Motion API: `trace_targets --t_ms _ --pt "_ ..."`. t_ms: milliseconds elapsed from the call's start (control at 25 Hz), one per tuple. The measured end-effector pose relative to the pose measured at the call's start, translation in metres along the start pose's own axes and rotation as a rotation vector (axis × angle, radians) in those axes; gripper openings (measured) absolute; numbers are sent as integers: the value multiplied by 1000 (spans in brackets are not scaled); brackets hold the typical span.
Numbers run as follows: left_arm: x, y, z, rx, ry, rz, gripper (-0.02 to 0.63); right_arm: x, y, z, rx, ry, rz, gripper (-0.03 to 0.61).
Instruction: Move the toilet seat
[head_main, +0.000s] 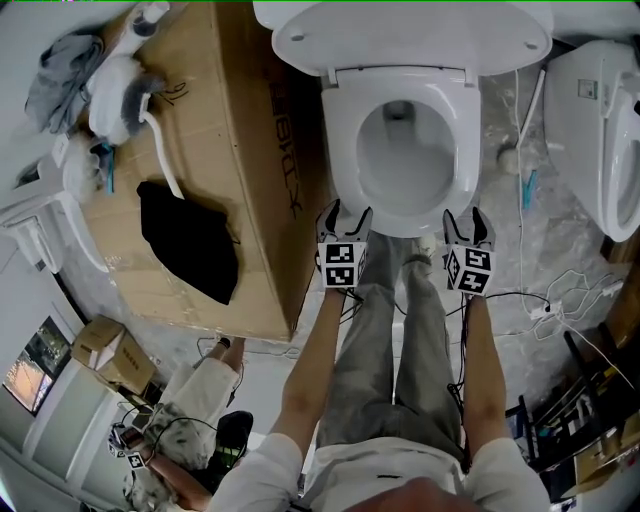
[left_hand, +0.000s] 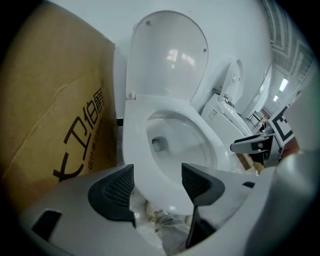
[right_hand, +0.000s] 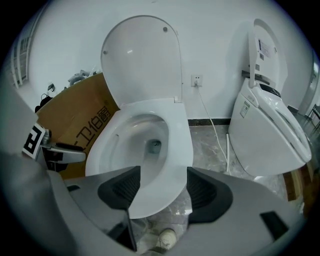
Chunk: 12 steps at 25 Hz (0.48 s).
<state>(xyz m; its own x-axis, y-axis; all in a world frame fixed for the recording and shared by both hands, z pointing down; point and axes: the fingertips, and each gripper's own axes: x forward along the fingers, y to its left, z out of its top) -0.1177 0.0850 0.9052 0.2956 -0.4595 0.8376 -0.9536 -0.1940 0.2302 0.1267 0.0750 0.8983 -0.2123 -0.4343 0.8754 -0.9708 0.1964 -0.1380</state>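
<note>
large brown cardboard box (head_main: 220, 150) stands at 9 o'clock of the toilet. left gripper (head_main: 347, 212) is at 7 o'clock of the white oval plastic toilet seat (head_main: 340, 140), which lies flat on the bowl. right gripper (head_main: 465, 215) is at 5 o'clock. both are released, jaws apart astride the seat's front rim.

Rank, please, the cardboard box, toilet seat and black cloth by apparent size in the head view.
1. cardboard box
2. toilet seat
3. black cloth
The gaps are clear, though the box top may sit nearer the camera.
</note>
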Motion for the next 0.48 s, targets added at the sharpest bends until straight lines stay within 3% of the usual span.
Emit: trace_targets --t_ms 480 --pt "32 7 -34 -92 83 -13 345 44 -8 -42 168 98 41 342"
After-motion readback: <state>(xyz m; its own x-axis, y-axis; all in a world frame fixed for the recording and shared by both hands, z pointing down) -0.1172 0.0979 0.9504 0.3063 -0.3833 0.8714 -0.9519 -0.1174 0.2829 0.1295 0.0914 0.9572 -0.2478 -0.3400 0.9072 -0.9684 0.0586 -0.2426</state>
